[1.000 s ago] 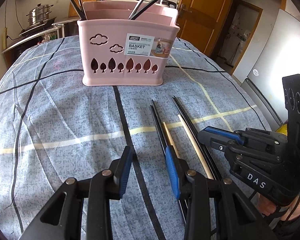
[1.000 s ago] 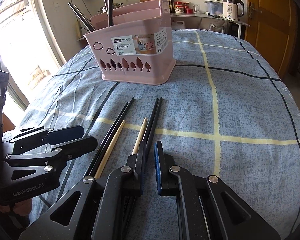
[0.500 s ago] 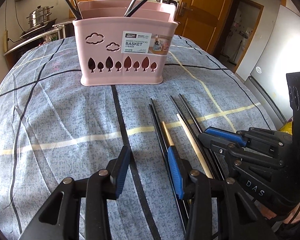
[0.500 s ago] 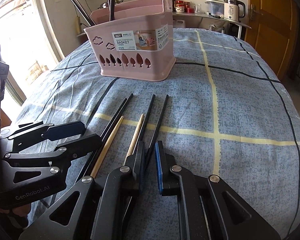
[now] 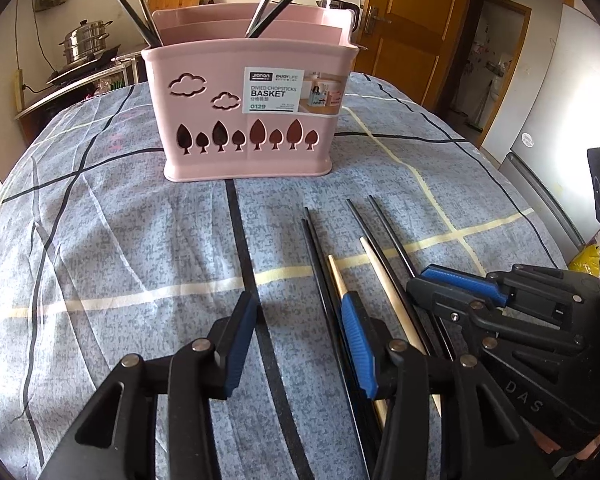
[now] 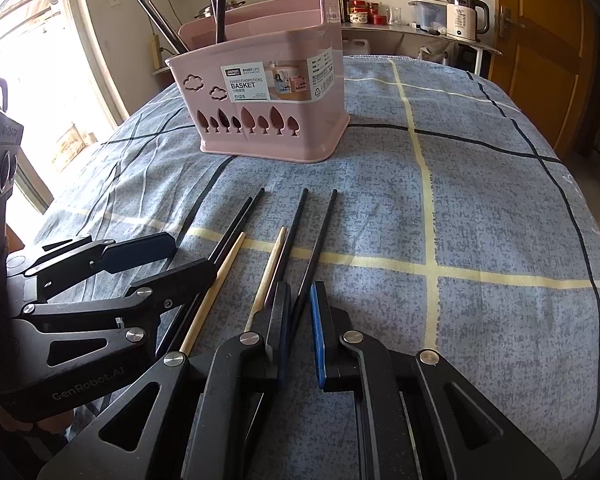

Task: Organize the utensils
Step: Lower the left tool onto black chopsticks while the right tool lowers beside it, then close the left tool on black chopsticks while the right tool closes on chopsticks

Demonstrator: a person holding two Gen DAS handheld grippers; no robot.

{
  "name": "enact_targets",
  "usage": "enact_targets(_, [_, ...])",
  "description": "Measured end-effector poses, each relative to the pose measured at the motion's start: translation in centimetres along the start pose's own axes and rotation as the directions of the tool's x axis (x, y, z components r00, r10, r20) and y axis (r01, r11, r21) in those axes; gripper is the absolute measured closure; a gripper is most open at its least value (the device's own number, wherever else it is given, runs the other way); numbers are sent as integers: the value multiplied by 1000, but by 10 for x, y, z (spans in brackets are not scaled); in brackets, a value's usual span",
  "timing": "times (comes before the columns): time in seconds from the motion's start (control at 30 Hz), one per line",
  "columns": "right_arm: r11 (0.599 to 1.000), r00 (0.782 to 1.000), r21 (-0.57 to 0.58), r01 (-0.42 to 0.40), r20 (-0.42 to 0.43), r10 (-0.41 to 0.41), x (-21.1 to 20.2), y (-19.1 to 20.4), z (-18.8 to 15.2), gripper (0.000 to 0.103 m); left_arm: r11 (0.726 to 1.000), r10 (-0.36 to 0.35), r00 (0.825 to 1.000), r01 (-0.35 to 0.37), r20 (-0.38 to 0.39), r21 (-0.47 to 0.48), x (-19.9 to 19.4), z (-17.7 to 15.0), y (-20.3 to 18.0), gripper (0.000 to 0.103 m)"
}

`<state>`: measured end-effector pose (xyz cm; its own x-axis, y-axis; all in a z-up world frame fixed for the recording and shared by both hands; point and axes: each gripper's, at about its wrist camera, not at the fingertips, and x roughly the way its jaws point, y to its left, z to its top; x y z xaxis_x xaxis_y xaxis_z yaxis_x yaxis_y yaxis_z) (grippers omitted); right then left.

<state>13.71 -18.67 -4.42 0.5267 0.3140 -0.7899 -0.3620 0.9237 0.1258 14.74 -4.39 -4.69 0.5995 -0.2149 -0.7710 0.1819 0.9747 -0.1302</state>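
A pink chopstick basket (image 5: pixel 244 108) stands on the blue checked cloth, with several dark utensils upright in it; it also shows in the right wrist view (image 6: pixel 268 100). Black chopsticks (image 5: pixel 316 248) and two wooden chopsticks (image 5: pixel 380 276) lie side by side in front of it. My left gripper (image 5: pixel 296 320) is open, low over the cloth, its right finger beside the leftmost chopsticks. My right gripper (image 6: pixel 300 312) has a narrow gap, and a black chopstick (image 6: pixel 320 236) runs into that gap; contact is unclear.
A wooden door (image 5: pixel 404 20) and a white fridge (image 5: pixel 560 92) stand to the right. A steel pot (image 5: pixel 86 42) sits on a shelf at back left. A kettle (image 6: pixel 466 18) and jars stand on a steel counter behind the table. The table edge curves away on both sides.
Both grippers have drawn back a little from the basket and lifted slightly. The rightmost black chopstick has swung away from its neighbour. The left jaws stay open; the right jaws stay narrow.
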Motion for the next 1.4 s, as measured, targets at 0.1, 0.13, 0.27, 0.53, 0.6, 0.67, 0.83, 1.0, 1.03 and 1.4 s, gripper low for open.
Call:
enact_targets(0.1, [1000, 1000, 2, -3, 0, 3, -1, -2, -1, 93, 1000, -8, 1000, 8, 3, -21, -4, -4, 4, 56])
enact_targets(0.13, [1000, 1000, 4, -6, 1, 6, -1, -2, -1, 93, 1000, -11, 1000, 11, 7, -21, -4, -5, 5, 56])
enact_targets(0.27, [1000, 1000, 4, -6, 2, 6, -1, -2, -1, 93, 1000, 6, 1000, -6, 17, 4, -5, -8, 5, 55])
enact_targets(0.53, [1000, 1000, 9, -5, 1, 5, -1, -5, 0, 93, 996, 70, 998, -70, 9, 53, -7, -15, 1, 55])
enact_targets(0.6, [1000, 1000, 4, 0, -1, 0, -1, -4, 0, 93, 995, 74, 997, -74, 3, 61, -6, -12, 4, 55])
enact_targets(0.67, [1000, 1000, -1, 5, -6, -5, 0, -5, 2, 93, 995, 82, 997, -81, -4, 66, -4, -7, 7, 59])
enact_targets(0.83, [1000, 1000, 23, 17, -25, -16, 7, -13, 15, 93, 998, 60, 997, -59, -45, 17, 3, 11, 24, 61])
enact_targets(1.0, [998, 999, 68, 16, -33, -14, 16, -20, 29, 93, 998, 49, 996, -52, -68, -32, 11, 25, 34, 62])
enact_targets(1.03, [997, 999, 71, 20, -33, -18, 17, -20, 30, 93, 998, 58, 996, -60, -68, -27, 13, 27, 32, 62])
enact_targets(1.4, [997, 999, 62, 34, -37, -32, 20, -14, 33, 96, 997, 79, 995, -78, -58, 18, 14, 25, 13, 93])
